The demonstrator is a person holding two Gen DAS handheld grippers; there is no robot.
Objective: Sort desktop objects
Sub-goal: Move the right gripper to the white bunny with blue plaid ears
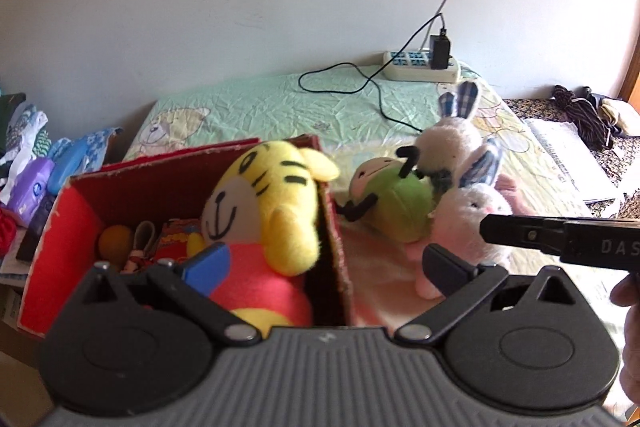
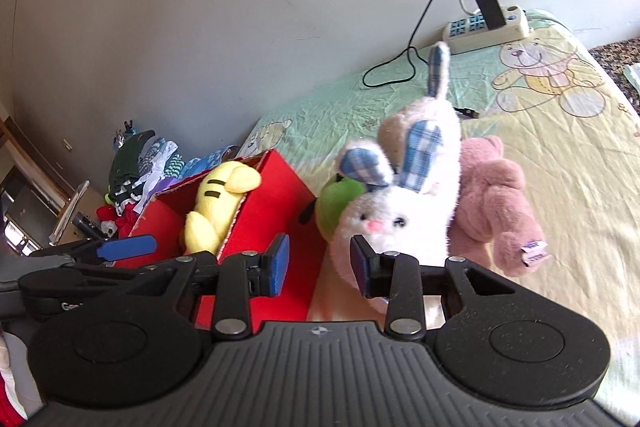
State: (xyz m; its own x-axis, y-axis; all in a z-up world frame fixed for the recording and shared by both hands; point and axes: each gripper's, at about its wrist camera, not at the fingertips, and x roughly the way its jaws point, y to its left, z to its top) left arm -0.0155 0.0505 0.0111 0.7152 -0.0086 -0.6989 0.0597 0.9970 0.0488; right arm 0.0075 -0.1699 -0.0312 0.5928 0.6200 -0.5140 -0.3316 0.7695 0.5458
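Closest to my left lens, my left gripper [image 1: 324, 263] stands with its jaws wide apart and holds nothing, straddling the right wall of the red box [image 1: 84, 211] at lower left of that frame. That box is the biggest thing here and, I judge, the place the toys are meant to go. Filling it is the yellow tiger plush [image 1: 276, 195], head propped on the rim because the box is too small for it to sink in; smaller toys sit in the corner behind it.

Outside the box, on the bed [image 2: 560, 155], the remaining plush toys are heaped together touching one another. Biggest is the white rabbit [image 2: 404, 211] at the centre of the right view, with a second white rabbit [image 1: 448, 137] behind it. A pink plush [image 2: 496, 203] leans against its right side, and a green plush [image 1: 396, 203] lies between the heap and the box.

My right gripper [image 2: 320, 265] is apart too, empty, its pads lined up just in front of the rabbit's face, so I judge that toy is next. Smallest, a power strip [image 2: 486, 29] rests by the wall at upper right.
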